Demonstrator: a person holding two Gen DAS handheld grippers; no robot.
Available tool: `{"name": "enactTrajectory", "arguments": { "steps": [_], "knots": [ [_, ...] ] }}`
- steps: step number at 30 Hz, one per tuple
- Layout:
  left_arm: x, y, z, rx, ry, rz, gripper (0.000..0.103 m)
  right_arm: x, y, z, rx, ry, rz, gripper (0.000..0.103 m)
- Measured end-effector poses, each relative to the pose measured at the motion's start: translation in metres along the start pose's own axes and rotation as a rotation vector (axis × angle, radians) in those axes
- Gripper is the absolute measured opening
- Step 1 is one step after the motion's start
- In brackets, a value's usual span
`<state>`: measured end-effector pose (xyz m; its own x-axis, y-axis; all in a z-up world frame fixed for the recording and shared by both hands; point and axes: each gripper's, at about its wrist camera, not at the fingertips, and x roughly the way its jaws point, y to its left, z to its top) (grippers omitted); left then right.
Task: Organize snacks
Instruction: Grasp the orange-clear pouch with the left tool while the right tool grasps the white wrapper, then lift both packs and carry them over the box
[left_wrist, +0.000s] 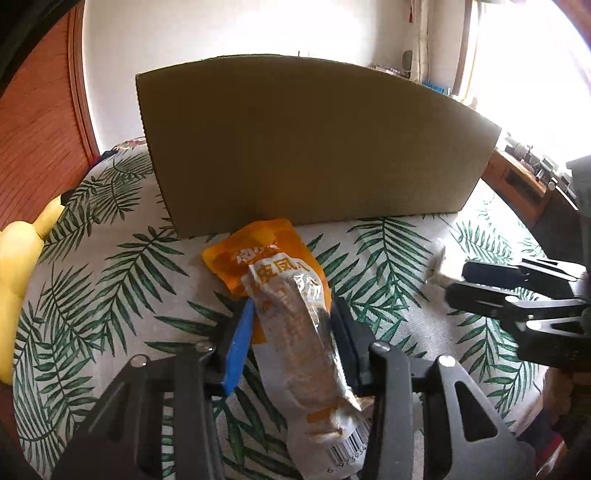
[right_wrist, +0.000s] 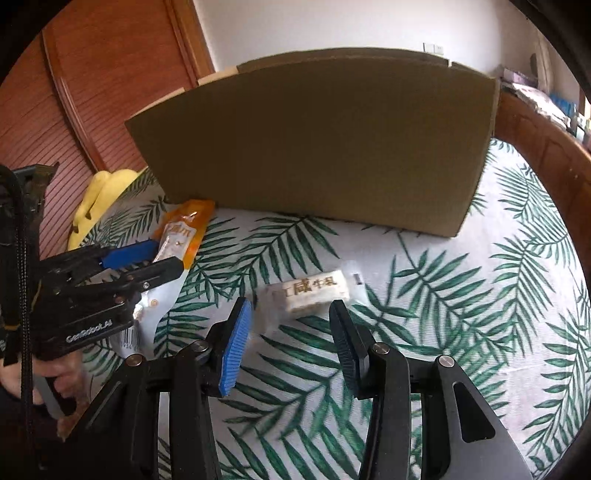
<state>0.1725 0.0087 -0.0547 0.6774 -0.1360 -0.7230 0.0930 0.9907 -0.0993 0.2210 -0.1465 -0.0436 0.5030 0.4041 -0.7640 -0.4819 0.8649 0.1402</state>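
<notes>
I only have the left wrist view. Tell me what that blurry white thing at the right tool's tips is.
Observer: A small white packet with printed characters, lying flat on the leaf-print cloth.
Operator: Say whether the right tool has it.
Observer: No. The right tool is open, and the packet lies at its fingertips, not gripped.
Operator: Report the box top.
Observer: Flaps stand up behind the front wall of the cardboard box, so it looks open on top.
</notes>
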Motion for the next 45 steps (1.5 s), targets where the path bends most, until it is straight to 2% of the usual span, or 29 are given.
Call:
{"name": "enactTrajectory", "arguments": {
  "steps": [7,11,14,15,16,20,25,27,30,38,42,45],
  "knots": [
    [-0.003,0.006,0.000,-0.033,-0.010,-0.035,0.034,0.014,0.000,0.016,0.037,0.014,-0.051,0.049],
    [-0.004,0.012,0.000,-0.051,-0.012,-0.060,0.031,0.025,0.004,0.024,0.004,0.023,-0.108,0.049],
    [-0.005,0.015,-0.001,-0.062,-0.011,-0.077,0.030,0.027,0.007,0.024,-0.036,0.025,-0.150,0.040],
    [-0.005,0.016,-0.001,-0.067,-0.009,-0.083,0.030,0.027,0.008,0.023,-0.052,0.025,-0.162,0.035],
    [-0.004,0.017,0.000,-0.071,-0.007,-0.089,0.030,0.027,0.009,0.022,-0.073,0.025,-0.174,0.023],
    [-0.003,0.023,0.001,-0.098,0.002,-0.121,0.031,0.022,0.006,0.016,-0.095,0.020,-0.160,0.019],
    [0.000,0.025,0.001,-0.115,0.015,-0.106,0.041,0.020,0.001,0.012,-0.107,-0.010,-0.151,0.019],
    [0.001,0.024,0.001,-0.114,0.019,-0.096,0.041,0.020,0.003,0.011,-0.121,-0.018,-0.162,0.020],
    [0.003,0.017,0.002,-0.091,0.021,-0.067,0.043,0.022,0.003,0.011,-0.122,-0.023,-0.162,0.020],
    [0.012,-0.006,0.007,0.001,0.050,0.028,0.057,0.022,0.002,0.011,-0.127,-0.026,-0.168,0.020],
    [0.019,-0.012,0.012,0.047,0.086,0.096,0.075,0.022,0.002,0.011,-0.122,-0.026,-0.164,0.020],
    [0.026,-0.006,0.022,0.014,0.117,0.108,0.080,0.022,0.003,0.011,-0.123,-0.027,-0.165,0.020]
  ]
}}
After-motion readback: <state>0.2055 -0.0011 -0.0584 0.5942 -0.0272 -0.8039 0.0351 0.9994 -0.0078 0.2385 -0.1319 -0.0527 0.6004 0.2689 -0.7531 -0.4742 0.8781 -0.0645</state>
